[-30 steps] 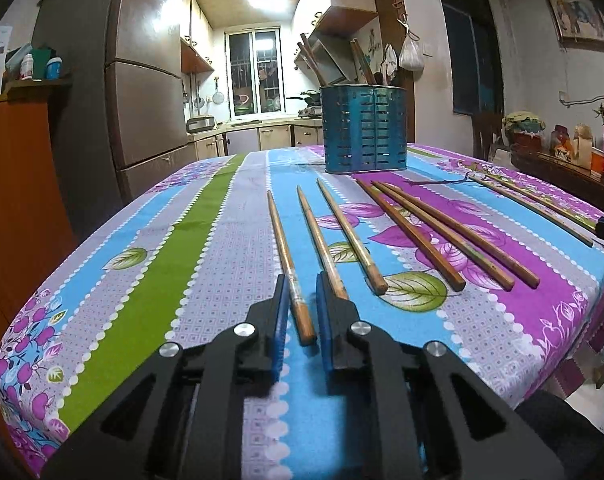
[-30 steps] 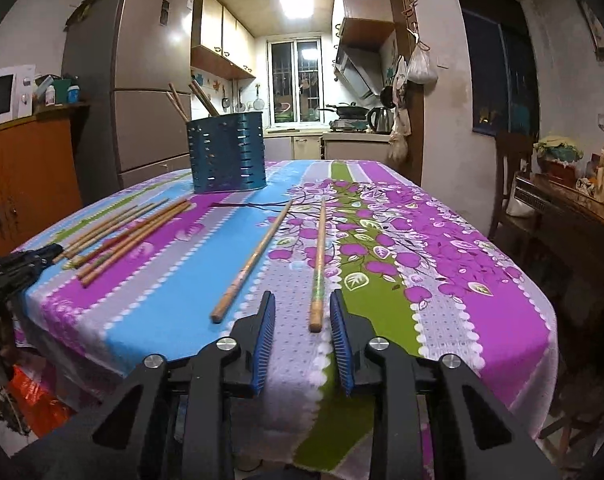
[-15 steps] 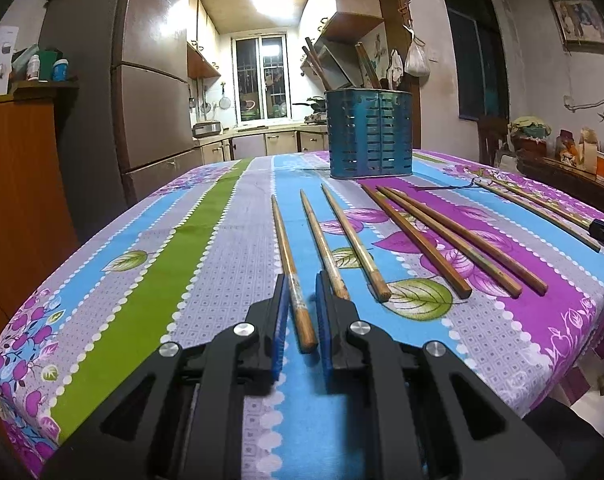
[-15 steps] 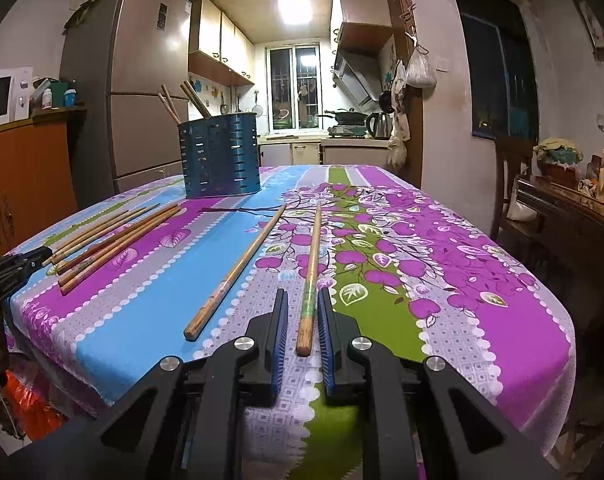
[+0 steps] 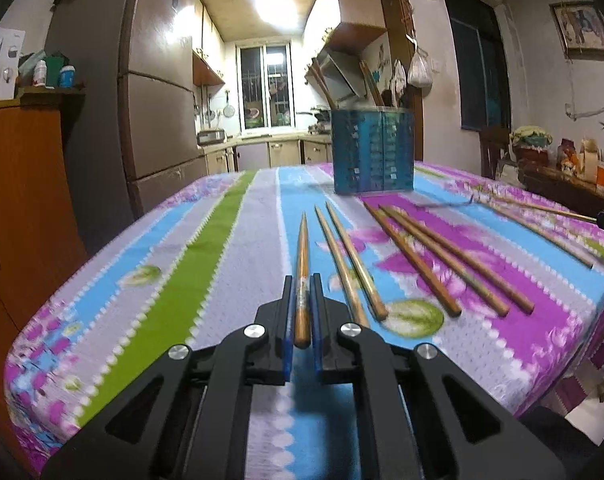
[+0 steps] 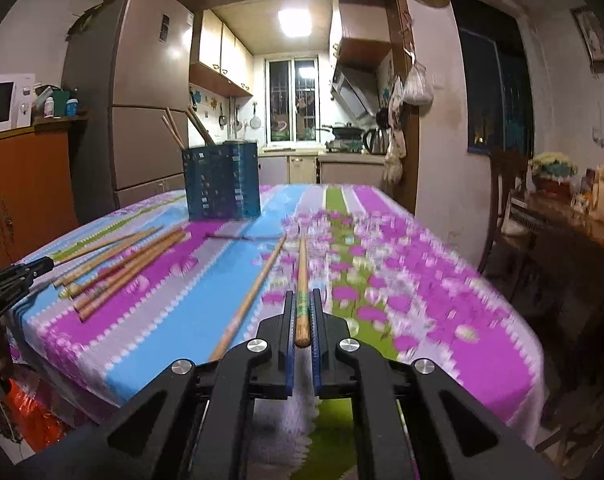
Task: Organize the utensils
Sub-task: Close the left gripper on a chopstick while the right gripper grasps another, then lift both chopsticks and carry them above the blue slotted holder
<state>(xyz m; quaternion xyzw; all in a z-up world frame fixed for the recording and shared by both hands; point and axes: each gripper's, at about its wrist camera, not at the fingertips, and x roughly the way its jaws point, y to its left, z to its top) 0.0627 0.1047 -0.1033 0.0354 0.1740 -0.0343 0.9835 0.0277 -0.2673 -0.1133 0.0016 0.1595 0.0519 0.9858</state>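
My left gripper [image 5: 300, 292] is shut on the thick end of a brown wooden chopstick [image 5: 302, 256], which points straight ahead, lifted off the striped tablecloth [image 5: 218, 248]. My right gripper [image 6: 302, 308] is likewise shut on a lighter chopstick [image 6: 302, 268] with a green-marked end. A blue slotted utensil holder [image 5: 373, 150] stands at the far middle of the table with several chopsticks sticking out; in the right wrist view the holder [image 6: 221, 180] is at the far left. Loose chopsticks [image 5: 353, 264] lie right of my left gripper. One more chopstick [image 6: 254, 292] lies left of my right gripper.
A group of darker chopsticks [image 5: 445, 260] lies further right on the purple band. A fridge [image 5: 154, 112] and an orange cabinet [image 5: 18, 200] stand left of the table. A dark side table [image 6: 573, 240] with jars and a chair stand to the right. The left gripper's tip [image 6: 18, 276] shows at the right wrist view's left edge.
Both grippers closed onto their chopsticks and lifted them, so each stick now points straight ahead between the pads. The right gripper rose a little; the table is motion-blurred.
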